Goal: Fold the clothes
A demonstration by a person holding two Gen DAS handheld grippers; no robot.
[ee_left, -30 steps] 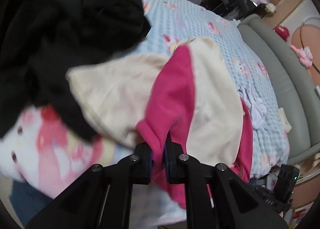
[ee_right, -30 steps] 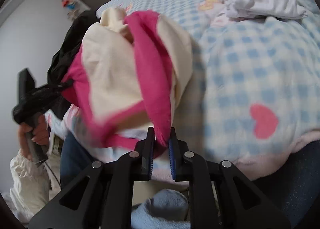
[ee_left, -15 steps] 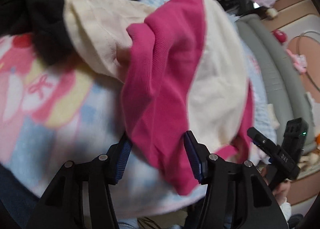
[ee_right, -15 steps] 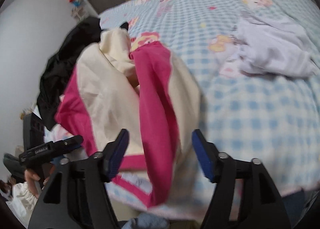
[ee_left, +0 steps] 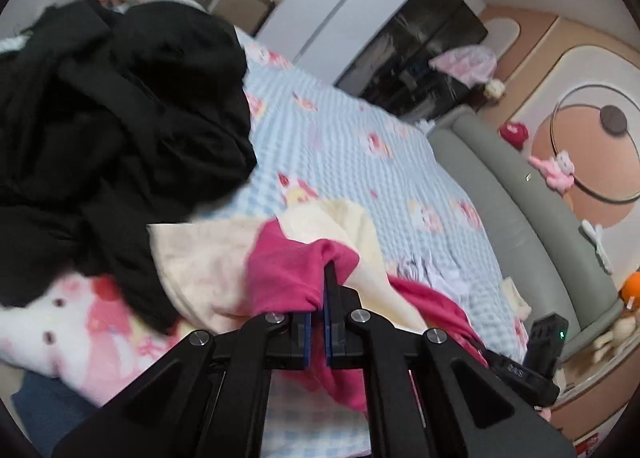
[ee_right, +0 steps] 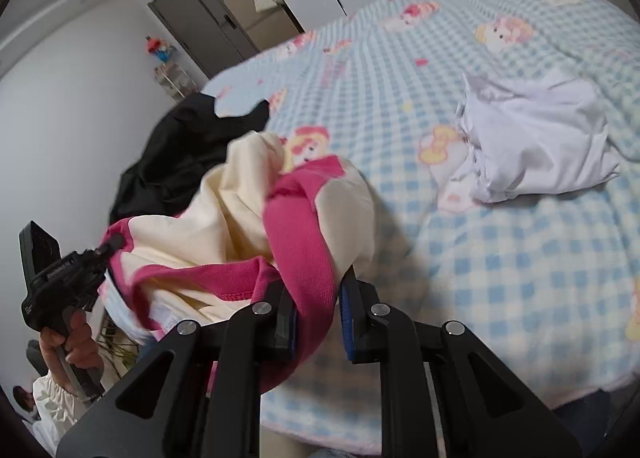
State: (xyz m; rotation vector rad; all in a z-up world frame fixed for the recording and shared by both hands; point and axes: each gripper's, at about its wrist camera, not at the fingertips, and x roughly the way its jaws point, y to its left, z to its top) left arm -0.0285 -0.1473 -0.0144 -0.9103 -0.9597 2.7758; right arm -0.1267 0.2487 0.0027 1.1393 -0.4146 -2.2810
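A cream and pink garment [ee_left: 200,266] lies bunched on the blue checked bed cover [ee_left: 340,138], near its front edge. My left gripper [ee_left: 318,310] is shut on a fold of its pink band, which is lifted off the bed. In the right wrist view the same garment [ee_right: 192,226] hangs between both grippers. My right gripper [ee_right: 318,298] has its jaws closing, with a pink strip filling the gap and the pads pressing on it. The left gripper's body [ee_right: 60,282] shows at the left, held by a hand [ee_right: 76,342].
A heap of black clothes [ee_left: 120,118] lies left of the garment. A crumpled white garment [ee_right: 536,138] sits on the bed cover [ee_right: 520,258] to the right. A grey padded bed frame [ee_left: 520,218] runs along the far side. Cupboards stand behind.
Both grippers let go of the pink band, stood wide open around it half a second ago, and have closed on it again. Both have risen, lifting the pink edges.
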